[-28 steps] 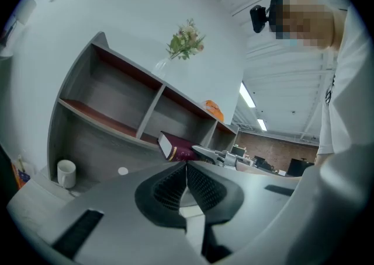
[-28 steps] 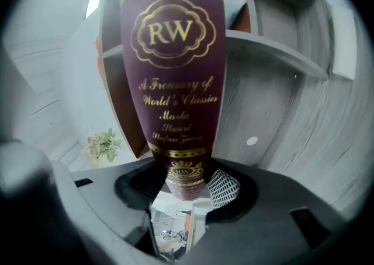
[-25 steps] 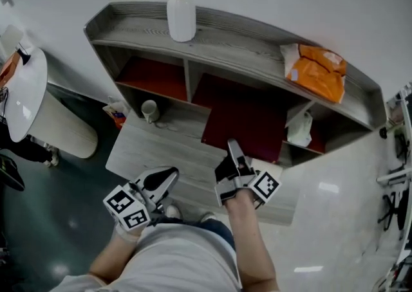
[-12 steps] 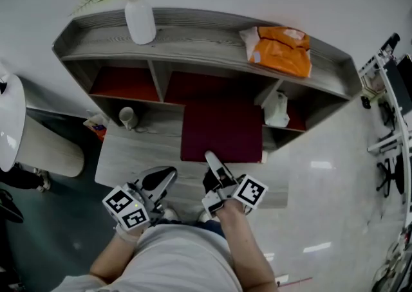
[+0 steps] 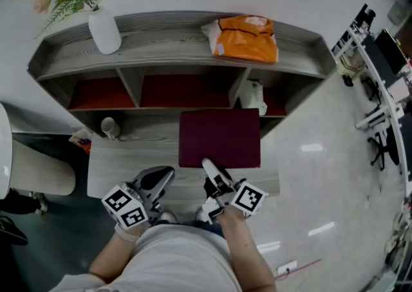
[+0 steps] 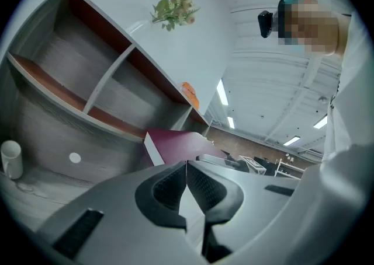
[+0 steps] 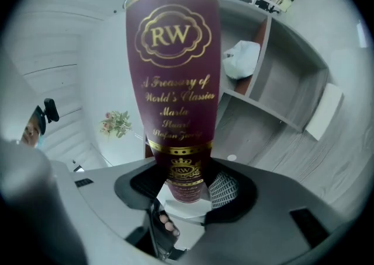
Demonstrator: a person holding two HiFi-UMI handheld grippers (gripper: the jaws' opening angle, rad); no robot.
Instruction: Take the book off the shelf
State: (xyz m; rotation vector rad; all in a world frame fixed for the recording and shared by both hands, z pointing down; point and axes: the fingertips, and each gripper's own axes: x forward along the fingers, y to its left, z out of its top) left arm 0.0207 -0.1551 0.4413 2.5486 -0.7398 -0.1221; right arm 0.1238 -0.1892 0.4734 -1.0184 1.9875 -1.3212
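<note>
The dark maroon hardcover book (image 5: 219, 137) has come out toward the person over the last second. Earlier its far edge reached into the middle compartment; now that edge sits just on the near side of the opening, above the lower ledge. Whether it touches the ledge I cannot tell. In my judgement the book is essentially off the grey wood-grain shelf unit (image 5: 167, 43), with only a little more withdrawal or a set-down left.

The right gripper (image 5: 209, 172) is clamped on the book's near end, its jaws spread wide around the thick spine, and its hold looks unchanged. The left gripper (image 5: 164, 175) hangs to the left of the book with its jaws together and nothing between them.

The book is a stiff rectangular slab with a smooth cover and gold stamped lettering and crests on its spine. The shelf has matte streaked boards with red-brown back panels. On top stand a glossy white vase of pink flowers (image 5: 104, 30) at far left and a crinkled orange plastic bag (image 5: 246, 38) farther right.
</note>
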